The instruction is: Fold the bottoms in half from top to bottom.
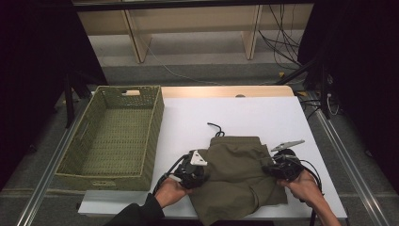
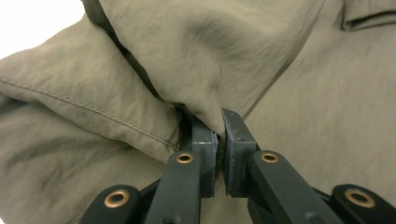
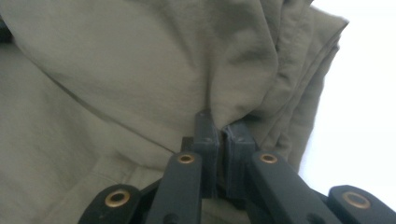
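High view: green pants [image 1: 235, 174] lie folded on the white surface [image 1: 263, 117], near its front edge.
Left claw [image 1: 200, 175]: pinched tight on a fold at the pants' left side; left gripper view shows cloth squeezed between the jaws.
Right claw [image 1: 269, 168]: pinched tight on a fold at the pants' right side.
Basket [image 1: 155, 123]: woven, green, left of the pants.
String [image 1: 217, 129]: black, at the pants' top.
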Available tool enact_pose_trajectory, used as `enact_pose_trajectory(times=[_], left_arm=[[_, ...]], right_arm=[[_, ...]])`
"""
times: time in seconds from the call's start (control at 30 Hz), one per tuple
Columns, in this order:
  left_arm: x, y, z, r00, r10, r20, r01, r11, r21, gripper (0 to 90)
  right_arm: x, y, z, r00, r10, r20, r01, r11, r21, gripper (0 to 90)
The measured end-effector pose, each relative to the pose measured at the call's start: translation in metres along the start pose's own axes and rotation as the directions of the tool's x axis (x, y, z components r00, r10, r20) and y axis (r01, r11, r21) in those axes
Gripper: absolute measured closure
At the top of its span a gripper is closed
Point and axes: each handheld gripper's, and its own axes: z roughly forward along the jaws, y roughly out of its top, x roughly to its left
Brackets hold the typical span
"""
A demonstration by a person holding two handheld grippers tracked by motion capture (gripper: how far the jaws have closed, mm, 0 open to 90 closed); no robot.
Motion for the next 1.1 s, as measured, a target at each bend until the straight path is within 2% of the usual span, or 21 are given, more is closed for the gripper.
enact_pose_trajectory(times=[0.17, 0.2, 0.23, 0.33, 0.4, 0.5, 0.53, 0.6, 0.67, 0.73, 0.83, 0.93, 1.03, 1.1], left_arm=[[0.0, -0.002, 0.003, 1.0, -0.005, -0.001, 0.005, 1.0, 0.005, 83.8], [0.0, -0.002, 0.002, 1.0, -0.008, 0.001, 0.008, 1.0, 0.003, 83.1], [-0.001, -0.002, 0.001, 0.9999, -0.011, 0.004, 0.011, 0.9999, -0.003, 81.4], [-0.001, 0.001, -0.007, 0.9996, -0.014, 0.024, 0.014, 0.9997, -0.018, 74.9], [0.001, 0.004, -0.017, 0.9992, -0.02, 0.036, 0.021, 0.9993, -0.03, 68.0], [0.006, 0.009, -0.036, 0.9993, -0.022, 0.03, 0.024, 0.9977, -0.063, 58.0], [0.009, 0.011, -0.042, 0.9994, -0.031, 0.016, 0.032, 0.9967, -0.075, 54.9], [0.017, 0.014, -0.05, 0.9972, -0.07, -0.027, 0.067, 0.9927, -0.1, 51.8], [0.027, 0.017, -0.051, 0.9897, -0.121, -0.076, 0.112, 0.987, -0.115, 49.6], [0.035, 0.02, -0.046, 0.9779, -0.169, -0.123, 0.154, 0.9804, -0.122, 44.7], [0.047, 0.023, -0.033, 0.9612, -0.223, -0.163, 0.208, 0.9727, -0.103, 36.6], [0.058, 0.019, -0.021, 0.9457, -0.276, -0.171, 0.266, 0.9604, -0.084, 32.0], [0.069, 0.012, -0.012, 0.9321, -0.321, -0.167, 0.317, 0.9469, -0.051, 28.4], [0.073, 0.008, -0.009, 0.9283, -0.341, -0.147, 0.341, 0.9397, -0.031, 27.4]], right_arm=[[-0.001, -0.001, 0.006, 1.0, 0.009, -0.005, -0.008, 0.999, 0.031, 83.9], [-0.001, -0.001, 0.006, 1.0, 0.009, -0.004, -0.009, 0.999, 0.034, 81.7], [-0.001, -0.001, 0.004, 0.9999, 0.01, -0.002, -0.01, 0.999, 0.031, 75.9], [-0.005, 0.002, -0.007, 0.9991, 0.031, -0.028, -0.031, 0.999, -0.012, 57.3], [-0.008, 0.003, -0.019, 0.9986, 0.04, -0.035, -0.042, 0.997, -0.066, 48.1], [-0.016, 0.005, -0.038, 0.9962, 0.073, -0.047, -0.08, 0.982, -0.172, 44.2], [-0.019, 0.006, -0.043, 0.9947, 0.092, -0.047, -0.099, 0.975, -0.197, 43.7], [-0.026, 0.007, -0.047, 0.9916, 0.128, -0.016, -0.128, 0.967, -0.22, 43.8], [-0.033, 0.007, -0.041, 0.985, 0.173, 0.007, -0.168, 0.964, -0.206, 42.9], [-0.04, 0.008, -0.031, 0.9798, 0.199, 0.022, -0.192, 0.965, -0.179, 42.6], [-0.046, 0.013, -0.019, 0.9779, 0.204, 0.044, -0.196, 0.969, -0.148, 41.6], [-0.049, 0.019, -0.009, 0.9746, 0.217, 0.055, -0.211, 0.972, -0.107, 40.7], [-0.048, 0.021, 0.002, 0.9776, 0.205, 0.046, -0.202, 0.977, -0.063, 40.3], [-0.044, 0.021, 0.005, 0.9806, 0.193, 0.033, -0.192, 0.98, -0.042, 40.4]])
